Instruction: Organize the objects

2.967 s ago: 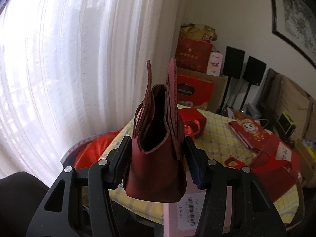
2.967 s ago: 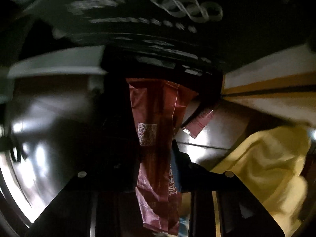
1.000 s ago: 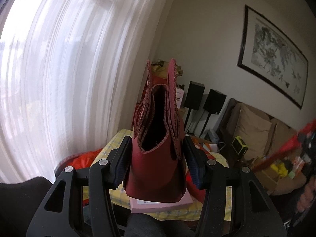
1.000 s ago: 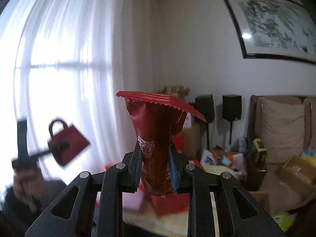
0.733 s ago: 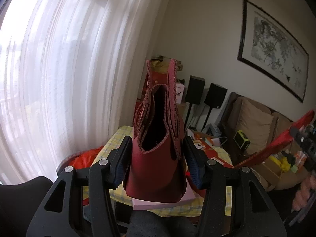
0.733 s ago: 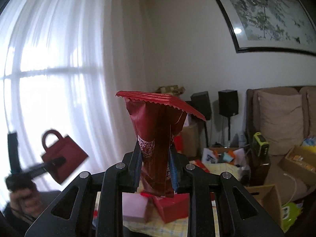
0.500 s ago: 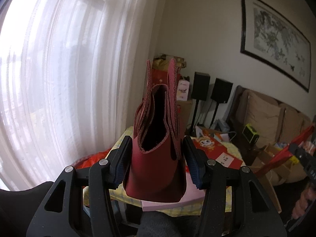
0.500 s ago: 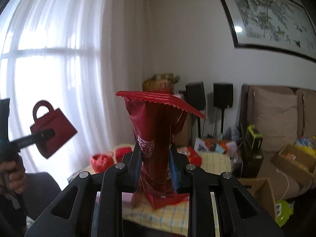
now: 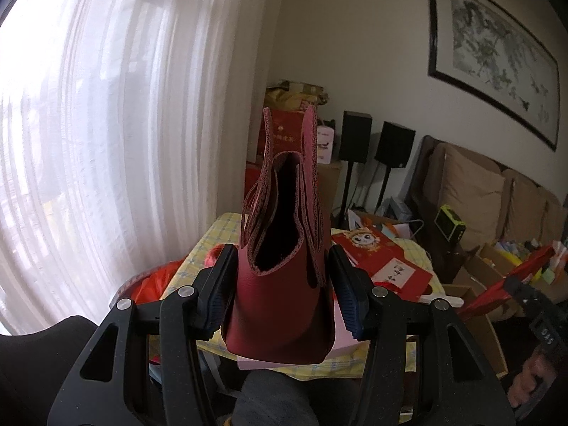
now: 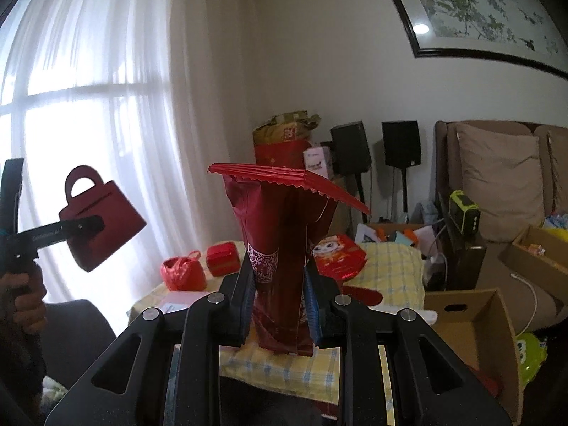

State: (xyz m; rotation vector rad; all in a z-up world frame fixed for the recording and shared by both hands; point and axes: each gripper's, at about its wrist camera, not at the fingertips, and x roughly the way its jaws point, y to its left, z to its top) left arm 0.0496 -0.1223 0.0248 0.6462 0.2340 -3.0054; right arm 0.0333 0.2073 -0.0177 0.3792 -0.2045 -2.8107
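Observation:
My left gripper point(image 9: 280, 291) is shut on a small dark red leather handbag point(image 9: 280, 305), held upright with its mouth and handles up. The same handbag point(image 10: 103, 227) shows at the left of the right wrist view, hanging in the air in the left gripper point(image 10: 81, 229). My right gripper point(image 10: 280, 305) is shut on a tall red foil snack packet point(image 10: 284, 248) with a crimped top edge. That packet point(image 9: 504, 287) shows at the right edge of the left wrist view. Both are held above the near side of a table with a yellow checked cloth point(image 10: 390, 259).
On the table lie a red plastic bag point(image 10: 183, 273), a red box point(image 10: 222, 259), a red cartoon gift bag point(image 10: 337, 252) and a pink box point(image 9: 344, 337). An open cardboard box point(image 10: 468, 323) stands to the right. Speakers point(image 10: 349, 145), a sofa point(image 10: 497, 184) and curtains point(image 10: 106, 106) lie beyond.
Both views have tipped down, so more of the table shows. The right gripper with the packet has sunk lower. The handbag has drifted a little across the room. Both grips are unchanged.

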